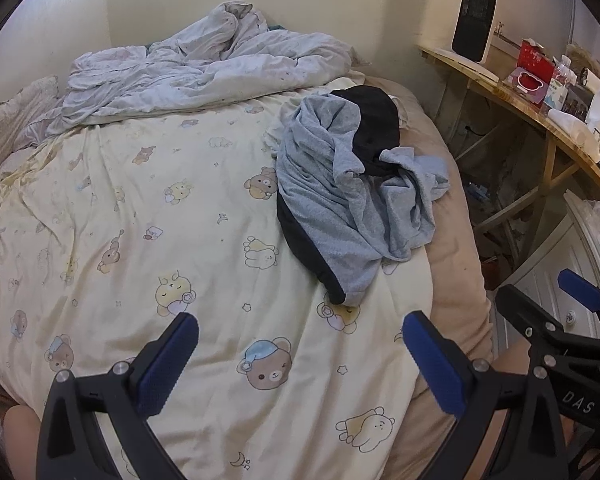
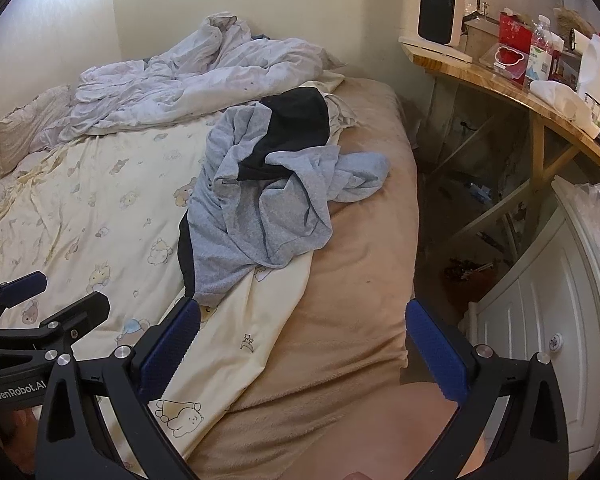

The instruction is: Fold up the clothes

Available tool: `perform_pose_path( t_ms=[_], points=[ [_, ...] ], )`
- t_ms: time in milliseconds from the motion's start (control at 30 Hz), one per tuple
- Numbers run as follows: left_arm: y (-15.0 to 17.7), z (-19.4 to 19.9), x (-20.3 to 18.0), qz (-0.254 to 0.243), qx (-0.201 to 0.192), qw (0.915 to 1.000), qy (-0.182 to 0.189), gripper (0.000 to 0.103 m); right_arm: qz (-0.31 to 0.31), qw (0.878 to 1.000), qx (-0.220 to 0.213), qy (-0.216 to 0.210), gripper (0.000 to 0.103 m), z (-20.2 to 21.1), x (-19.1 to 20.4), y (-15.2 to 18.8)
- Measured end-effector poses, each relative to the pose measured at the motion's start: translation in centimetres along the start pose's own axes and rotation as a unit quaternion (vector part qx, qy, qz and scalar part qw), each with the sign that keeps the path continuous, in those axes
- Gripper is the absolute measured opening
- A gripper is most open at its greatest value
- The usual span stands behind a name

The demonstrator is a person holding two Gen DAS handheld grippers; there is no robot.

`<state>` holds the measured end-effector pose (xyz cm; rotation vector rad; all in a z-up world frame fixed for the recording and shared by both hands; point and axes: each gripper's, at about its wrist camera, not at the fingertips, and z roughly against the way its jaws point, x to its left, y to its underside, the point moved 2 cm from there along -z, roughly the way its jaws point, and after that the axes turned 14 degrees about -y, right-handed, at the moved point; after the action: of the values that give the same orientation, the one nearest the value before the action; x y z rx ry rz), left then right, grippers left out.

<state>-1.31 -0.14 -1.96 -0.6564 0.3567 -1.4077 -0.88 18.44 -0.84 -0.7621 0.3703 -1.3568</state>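
Grey-black clothes bunched, shape hidden; both hand-held grippers spread, holding nothing.

Bed, cream bear-print sheet, crumpled grey-and-black garment, rumpled white duvet, pillow

We read "GenRobot.AI" in pale letters on the black body of the left gripper in the right wrist view. On the right gripper, seen from the left wrist, we read "DAS".
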Motion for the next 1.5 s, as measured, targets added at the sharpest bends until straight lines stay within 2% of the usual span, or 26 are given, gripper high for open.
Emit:
perform_pose_path(
  t_ms=[1500],
  points=[
    [-0.02, -0.24, -0.01, 0.003, 0.01, 0.9999, 0.004, 0.102, 0.002, 1.0, -0.001, 0.01, 0.103, -0.07, -0.02, -0.14]
  ],
)
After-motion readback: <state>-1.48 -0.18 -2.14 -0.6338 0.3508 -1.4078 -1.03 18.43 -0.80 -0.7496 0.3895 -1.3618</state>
